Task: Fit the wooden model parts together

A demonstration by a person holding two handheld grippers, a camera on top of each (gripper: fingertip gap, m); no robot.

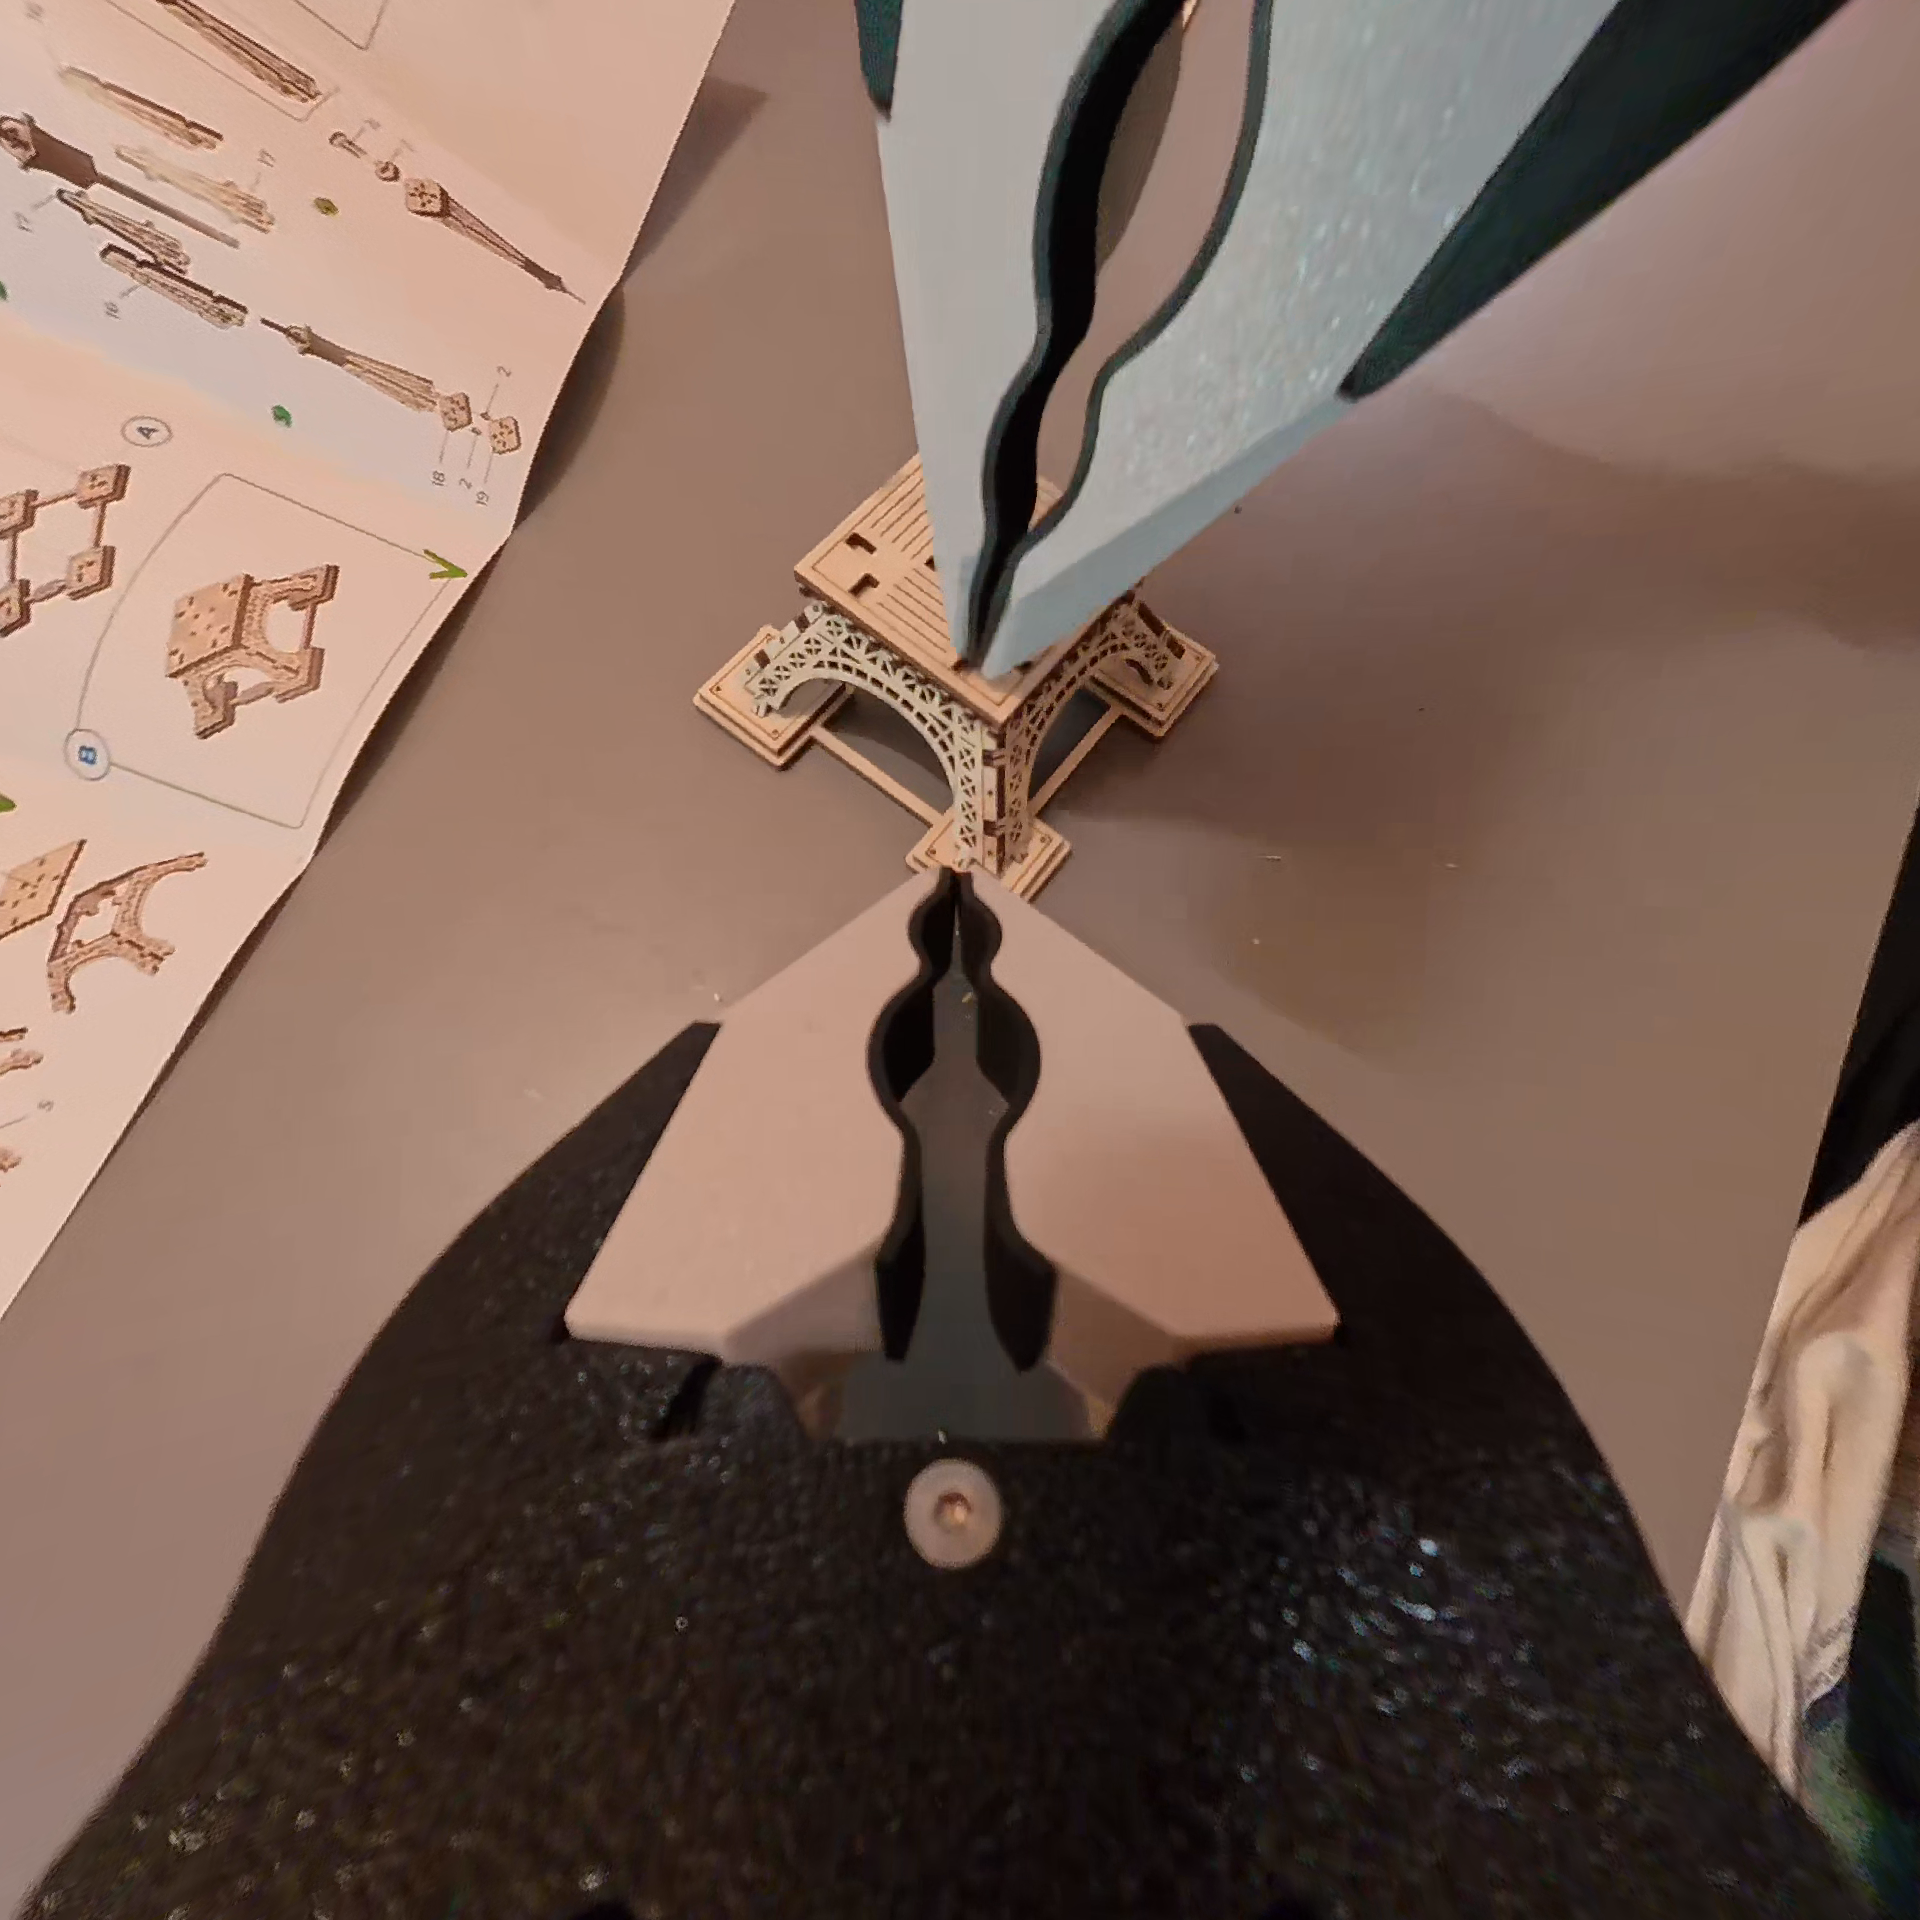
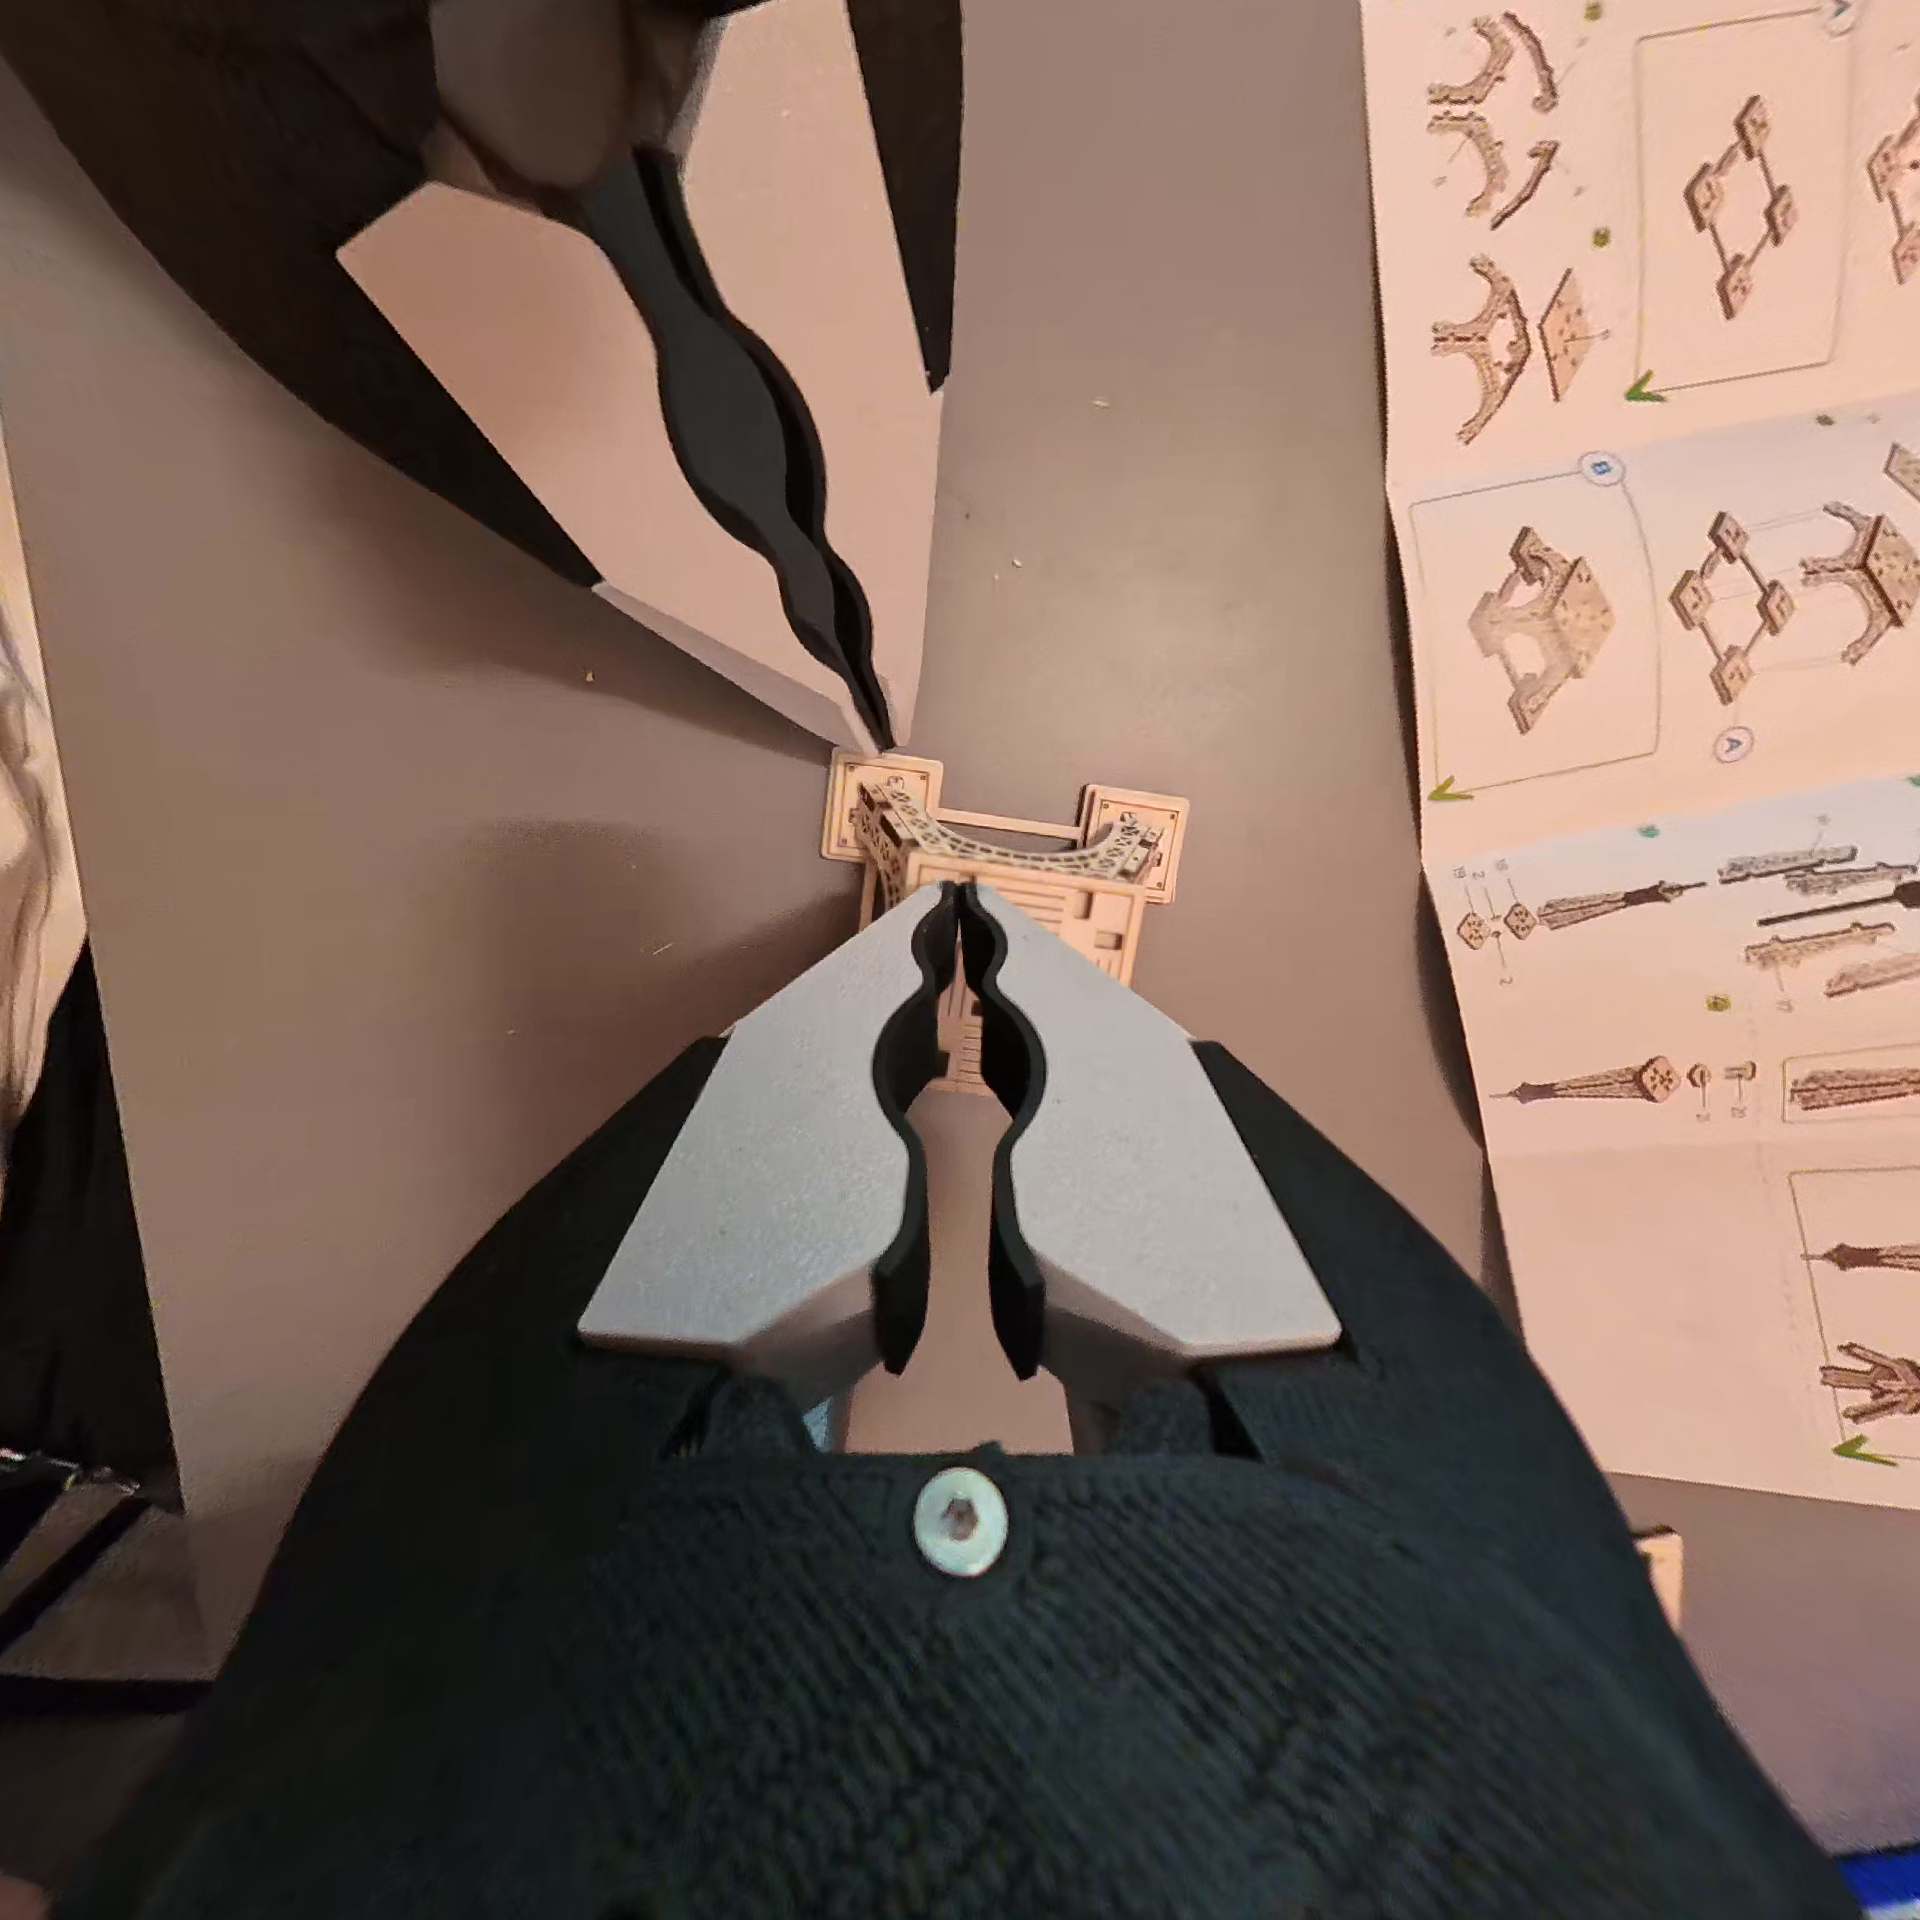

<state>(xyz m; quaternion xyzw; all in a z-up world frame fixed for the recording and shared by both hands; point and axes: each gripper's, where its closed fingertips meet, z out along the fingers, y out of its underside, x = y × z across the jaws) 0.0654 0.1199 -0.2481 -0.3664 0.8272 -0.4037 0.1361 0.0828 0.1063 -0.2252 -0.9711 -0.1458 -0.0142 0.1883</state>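
A wooden tower base (image 1: 904,707) stands on the grey table (image 1: 1455,831). It has lattice arch legs, a slotted square top platform (image 1: 883,561) and a square frame with corner feet. My left gripper (image 1: 956,881) is shut, and its tips touch the nearest corner foot (image 1: 1023,857). My right gripper (image 1: 977,652) comes down from above, shut, with its tips resting on the near corner of the platform. In the right wrist view my right gripper (image 2: 958,889) sits on the platform (image 2: 1081,914), and the left gripper (image 2: 883,740) touches the far left foot (image 2: 904,779). Neither gripper visibly clamps a part.
A folded paper instruction sheet (image 1: 260,520) lies left of the model; in the right wrist view it (image 2: 1662,623) is on the right. A pale cloth (image 1: 1818,1403) is at the right edge. Dark objects (image 2: 62,1558) sit at the lower left. A small wooden piece (image 2: 1659,1590) lies at the right. Only a small space, under 4 cm, lies between the two pairs of fingers.
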